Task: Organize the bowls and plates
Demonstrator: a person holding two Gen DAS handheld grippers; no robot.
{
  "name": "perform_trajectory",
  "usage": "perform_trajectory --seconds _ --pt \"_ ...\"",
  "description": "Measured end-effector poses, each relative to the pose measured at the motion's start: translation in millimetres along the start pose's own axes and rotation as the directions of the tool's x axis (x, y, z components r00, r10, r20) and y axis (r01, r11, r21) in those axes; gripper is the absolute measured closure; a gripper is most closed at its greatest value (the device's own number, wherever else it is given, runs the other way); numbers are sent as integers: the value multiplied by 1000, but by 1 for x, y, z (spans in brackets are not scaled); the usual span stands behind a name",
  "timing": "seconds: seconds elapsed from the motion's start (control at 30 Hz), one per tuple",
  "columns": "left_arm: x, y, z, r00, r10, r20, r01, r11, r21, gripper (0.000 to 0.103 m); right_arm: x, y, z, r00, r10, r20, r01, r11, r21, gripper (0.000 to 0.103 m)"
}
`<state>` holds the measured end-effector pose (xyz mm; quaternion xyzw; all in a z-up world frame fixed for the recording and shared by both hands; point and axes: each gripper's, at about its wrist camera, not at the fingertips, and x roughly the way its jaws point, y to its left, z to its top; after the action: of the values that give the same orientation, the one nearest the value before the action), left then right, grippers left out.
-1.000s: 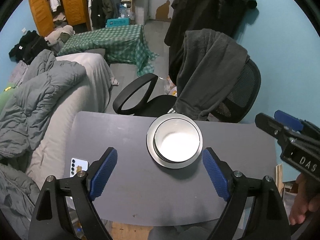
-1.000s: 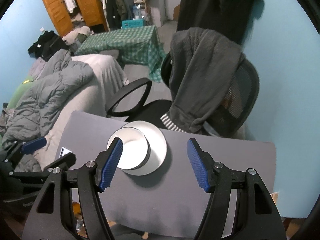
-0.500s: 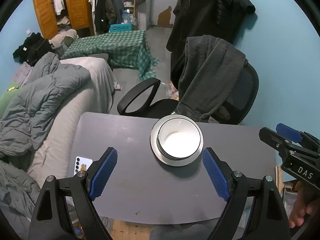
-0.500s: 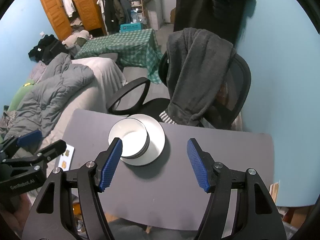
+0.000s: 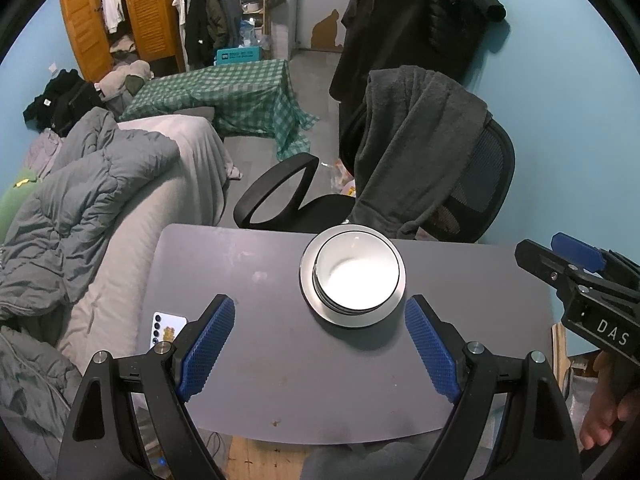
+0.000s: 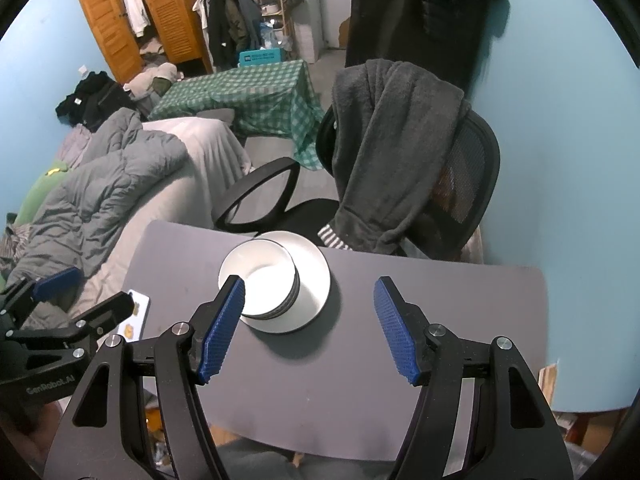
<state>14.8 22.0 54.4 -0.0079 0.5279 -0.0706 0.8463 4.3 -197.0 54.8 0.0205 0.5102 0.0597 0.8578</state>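
Observation:
A stack of white bowls (image 5: pixel 357 274) sits on a stack of white plates (image 5: pixel 316 304) near the far edge of the grey table (image 5: pixel 280 360). In the right wrist view the bowls (image 6: pixel 262 280) rest on the plates (image 6: pixel 316 284) too. My left gripper (image 5: pixel 320 340) is open and empty, held above the table in front of the stack. My right gripper (image 6: pixel 310 320) is open and empty, also short of the stack. Each gripper shows at the edge of the other view, the right one (image 5: pixel 576 276) and the left one (image 6: pixel 56 316).
A phone (image 5: pixel 168 330) lies at the table's left edge. A black office chair (image 5: pixel 440 200) with a grey garment draped over it stands behind the table. A bed with a grey duvet (image 5: pixel 80 208) is to the left.
Both grippers have pulled back and up from the stack, which now looks smaller and farther away. Both stay open and empty. The dishes have not moved.

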Motion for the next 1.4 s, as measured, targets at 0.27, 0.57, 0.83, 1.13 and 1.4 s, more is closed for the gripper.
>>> perform_trajectory --seconds 0.27,0.57,0.83,1.13,1.4 --pt "-3 1 -1 1000 6 -5 -6 1000 -8 15 -4 1 2 1000 -8 -7 8 1000 -6 37" --pt "-10 0 -5 1000 13 -1 -13 1000 -9 15 -5 -3 2 1000 -31 1 31 1000 -2 37" --pt "-11 0 -6 1000 14 -8 -14 1000 -9 15 -5 -6 1 999 -34 -1 34 999 2 37" --pt "-12 -2 -6 1000 16 -12 -16 1000 -8 15 -6 -6 0 999 -34 4 34 999 4 37" --pt "-11 -6 -6 1000 13 -17 -13 1000 -17 15 -9 -7 -1 999 -39 9 38 999 5 37"
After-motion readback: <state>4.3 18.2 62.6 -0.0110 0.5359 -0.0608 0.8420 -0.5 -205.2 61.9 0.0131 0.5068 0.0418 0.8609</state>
